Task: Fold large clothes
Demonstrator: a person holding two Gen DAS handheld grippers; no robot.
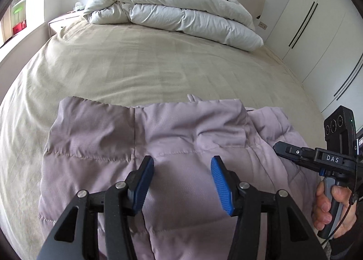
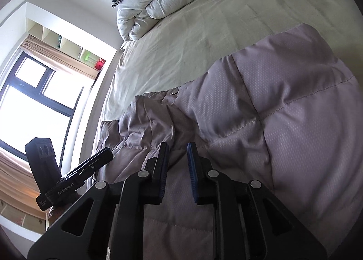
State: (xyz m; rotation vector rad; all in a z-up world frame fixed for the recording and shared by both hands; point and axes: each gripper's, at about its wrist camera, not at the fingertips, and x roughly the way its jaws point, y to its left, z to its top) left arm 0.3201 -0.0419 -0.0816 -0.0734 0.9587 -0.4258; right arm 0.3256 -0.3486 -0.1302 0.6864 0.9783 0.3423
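Pale lilac quilted puffer jacket lies on beige bedsheet near its edge, w/ left gripper half-open above it & right gripper nearly closed, both empty; prob. light, soft, slippery, so pinch hem/seams.

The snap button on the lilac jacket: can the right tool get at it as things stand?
Probably yes. The snap button lies exposed on the jacket ahead of the right tool, whose jaws stand narrowly apart and empty. Only rumpled fabric lies between; the left tool stays off to the side.
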